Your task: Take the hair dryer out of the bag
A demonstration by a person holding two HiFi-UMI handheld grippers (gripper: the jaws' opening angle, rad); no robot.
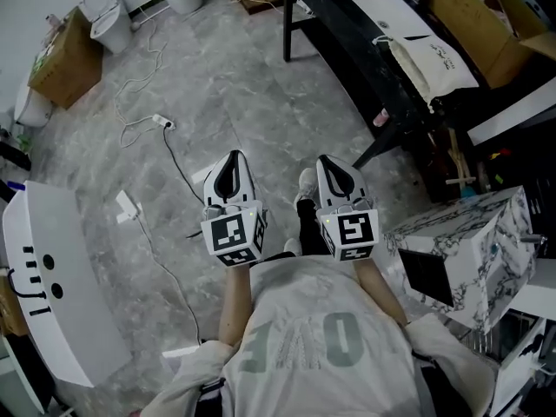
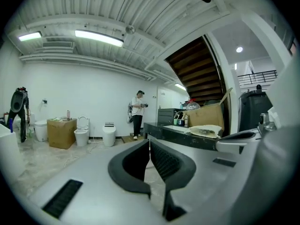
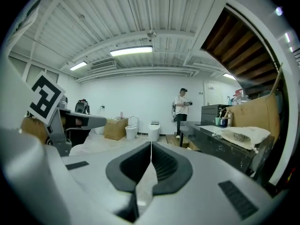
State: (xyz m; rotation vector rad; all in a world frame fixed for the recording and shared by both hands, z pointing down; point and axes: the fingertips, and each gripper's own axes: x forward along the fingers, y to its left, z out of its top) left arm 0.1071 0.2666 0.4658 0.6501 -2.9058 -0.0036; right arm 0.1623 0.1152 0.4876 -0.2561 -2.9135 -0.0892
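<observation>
As rt tool (image 1: 333, 168) sits shut — bag (image 1: 432, 59) apart.

Side by side at centre, above the floor (image 1: 234, 85): left claw (image 1: 233, 163) at 9 o'clock of right claw (image 1: 332, 167). At 1 o'clock, bag (image 1: 432, 59) on tabletop (image 1: 343, 20). At 10 o'clock, cardboard box (image 1: 65, 59) on floor.

The cloth bag (image 1: 432, 61) on the black table (image 1: 337, 20) hides whatever it holds, and its print is too small to read. The table's far end runs off-frame.
</observation>
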